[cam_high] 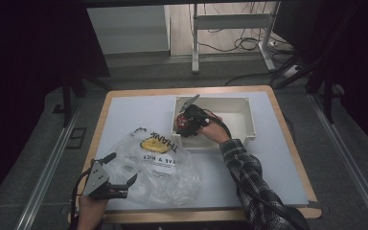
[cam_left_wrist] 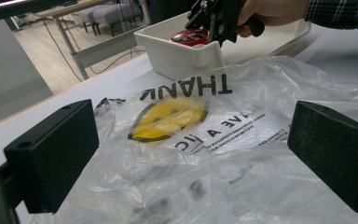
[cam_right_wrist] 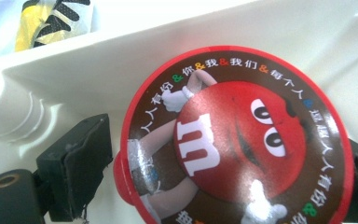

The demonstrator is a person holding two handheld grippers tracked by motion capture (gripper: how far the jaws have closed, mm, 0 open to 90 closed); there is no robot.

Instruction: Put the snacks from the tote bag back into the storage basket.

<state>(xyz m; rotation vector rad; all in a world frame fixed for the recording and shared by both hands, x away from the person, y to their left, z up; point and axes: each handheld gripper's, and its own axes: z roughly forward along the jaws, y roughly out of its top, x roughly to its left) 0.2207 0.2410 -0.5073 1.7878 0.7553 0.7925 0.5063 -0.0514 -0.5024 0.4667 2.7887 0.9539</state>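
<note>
Right hand-held gripper [cam_right_wrist: 223,186], jaws apart, straddles the red candy tub [cam_right_wrist: 237,140] in the white bin [cam_high: 249,120]; squeeze squarely. Left hand-held gripper [cam_left_wrist: 191,154] gapes at six o'clock over the bag [cam_left_wrist: 205,154].

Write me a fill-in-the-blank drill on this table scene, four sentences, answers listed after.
1. The round red M&M's container lies inside the white plastic ____.
2. The right gripper is lowered into the bin, with the container sitting ____ its two jaws.
3. The face printed on the clear plastic bag is coloured ____.
4. The left gripper has its jaws ____, with the bag lying ahead of them.

Missing words: bin; between; yellow; open
</note>
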